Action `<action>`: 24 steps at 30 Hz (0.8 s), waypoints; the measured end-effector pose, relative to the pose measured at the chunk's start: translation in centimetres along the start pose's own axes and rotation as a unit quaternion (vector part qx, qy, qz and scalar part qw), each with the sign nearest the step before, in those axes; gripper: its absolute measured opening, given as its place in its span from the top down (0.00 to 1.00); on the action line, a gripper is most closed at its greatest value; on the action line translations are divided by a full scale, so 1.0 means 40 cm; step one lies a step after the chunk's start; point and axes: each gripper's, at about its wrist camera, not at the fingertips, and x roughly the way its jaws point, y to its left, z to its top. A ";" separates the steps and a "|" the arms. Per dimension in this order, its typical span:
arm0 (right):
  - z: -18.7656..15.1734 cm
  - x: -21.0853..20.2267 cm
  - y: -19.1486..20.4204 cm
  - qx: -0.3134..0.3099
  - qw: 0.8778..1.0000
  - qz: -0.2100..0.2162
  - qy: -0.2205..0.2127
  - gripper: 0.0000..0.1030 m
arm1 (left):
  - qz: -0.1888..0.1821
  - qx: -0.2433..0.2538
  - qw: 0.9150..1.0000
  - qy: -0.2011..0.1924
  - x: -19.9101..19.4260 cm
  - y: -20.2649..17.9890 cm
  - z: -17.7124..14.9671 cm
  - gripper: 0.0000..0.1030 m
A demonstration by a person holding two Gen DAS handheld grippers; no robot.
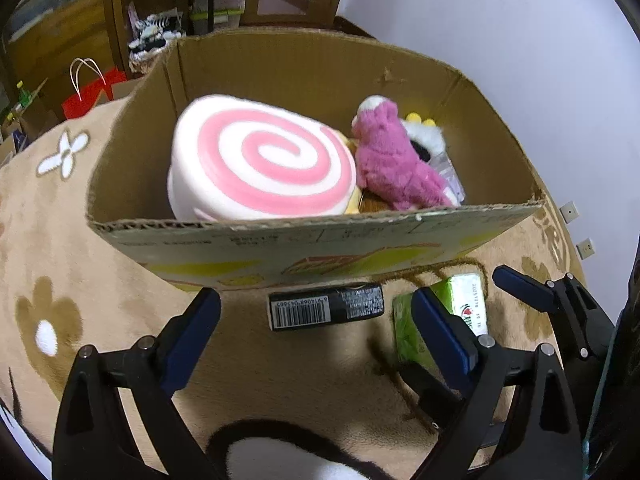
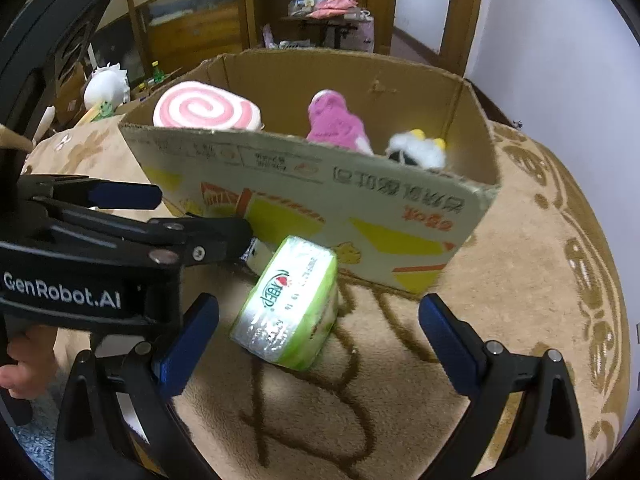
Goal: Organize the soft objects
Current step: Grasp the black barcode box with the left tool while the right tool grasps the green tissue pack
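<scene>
A cardboard box [image 1: 312,236] [image 2: 360,208] stands on a beige blanket. Inside lie a pink-and-white swirl cushion [image 1: 260,160] [image 2: 204,110], a pink plush toy [image 1: 396,164] [image 2: 336,124] and a white fluffy plush [image 1: 426,136] [image 2: 418,146]. In front of the box lie a green tissue pack [image 1: 440,320] [image 2: 288,308] and a black barcoded box [image 1: 324,306]. My left gripper [image 1: 316,320] is open and empty, low over the black box. My right gripper [image 2: 320,332] is open and empty, around the tissue pack without touching it. The left gripper's body [image 2: 100,240] shows in the right view.
The beige flower-patterned blanket [image 1: 80,280] [image 2: 540,280] covers the surface. A red paper bag [image 1: 92,96] stands behind it on the left. Wooden furniture and a cluttered desk [image 2: 328,16] stand at the back. A white wall [image 1: 520,40] is on the right.
</scene>
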 end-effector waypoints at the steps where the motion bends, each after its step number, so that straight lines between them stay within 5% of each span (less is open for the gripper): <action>1: 0.000 0.002 0.000 0.000 1.000 0.000 0.001 0.00 | -0.005 -0.004 1.000 0.005 0.006 0.002 -0.001 0.13; 6: 0.004 0.013 -0.004 0.006 1.000 -0.008 0.009 0.04 | -0.008 -0.014 1.000 0.022 0.031 0.008 -0.002 0.24; 10: 0.003 0.026 -0.018 0.022 0.999 0.002 0.026 0.38 | -0.008 -0.008 0.999 0.035 0.048 -0.003 -0.008 0.35; 15: -0.003 0.037 -0.033 0.038 0.998 0.029 0.035 0.60 | -0.004 -0.008 0.999 0.030 0.049 -0.006 -0.009 0.36; 24: -0.004 0.026 -0.044 0.054 0.997 0.034 0.033 0.64 | 0.013 -0.006 1.000 0.019 0.041 0.002 -0.009 0.36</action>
